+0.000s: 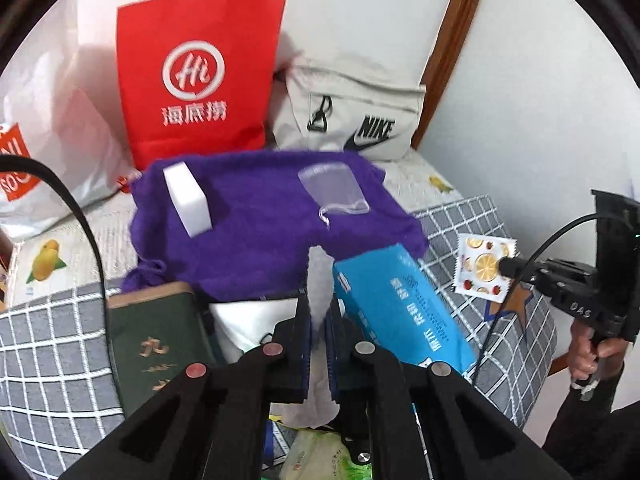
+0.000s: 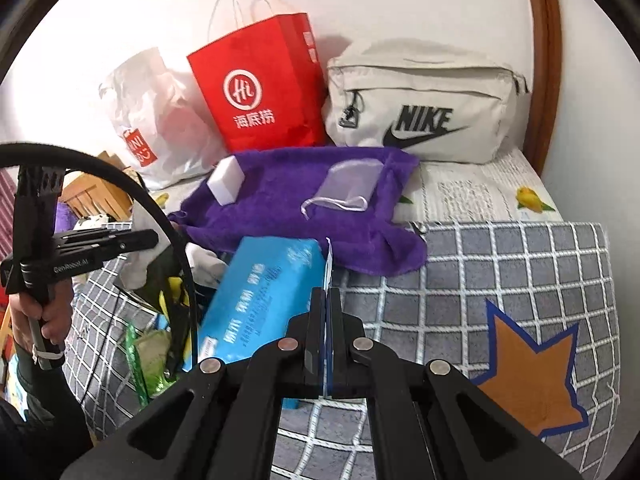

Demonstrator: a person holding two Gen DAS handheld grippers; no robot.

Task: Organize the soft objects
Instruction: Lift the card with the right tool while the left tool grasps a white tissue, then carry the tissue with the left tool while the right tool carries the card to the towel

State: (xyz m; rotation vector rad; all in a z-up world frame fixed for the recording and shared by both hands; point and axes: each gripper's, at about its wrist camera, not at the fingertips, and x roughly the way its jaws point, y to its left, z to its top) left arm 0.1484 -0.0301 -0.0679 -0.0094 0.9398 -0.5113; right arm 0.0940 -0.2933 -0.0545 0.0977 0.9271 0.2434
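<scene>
My left gripper (image 1: 319, 300) is shut on a white fluffy cloth (image 1: 318, 276) that sticks up between its fingers. My right gripper (image 2: 328, 300) is shut on a thin fruit-patterned packet (image 2: 328, 268), seen edge-on; the left wrist view shows the packet (image 1: 482, 266) at the right gripper's tip. A purple towel (image 1: 256, 216) (image 2: 304, 204) lies on the bed with a white sponge block (image 1: 187, 196) (image 2: 226, 180) and a clear organza pouch (image 1: 334, 190) (image 2: 348, 188) on it. A blue tissue pack (image 1: 400, 304) (image 2: 260, 296) lies in front.
A red paper bag (image 1: 200, 76) (image 2: 260, 88), a beige Nike bag (image 1: 352, 116) (image 2: 420, 104) and a white plastic bag (image 1: 48, 152) (image 2: 152, 120) stand at the back wall. A green book (image 1: 156, 340) lies left. A grey checked cushion (image 2: 480, 280) covers the front.
</scene>
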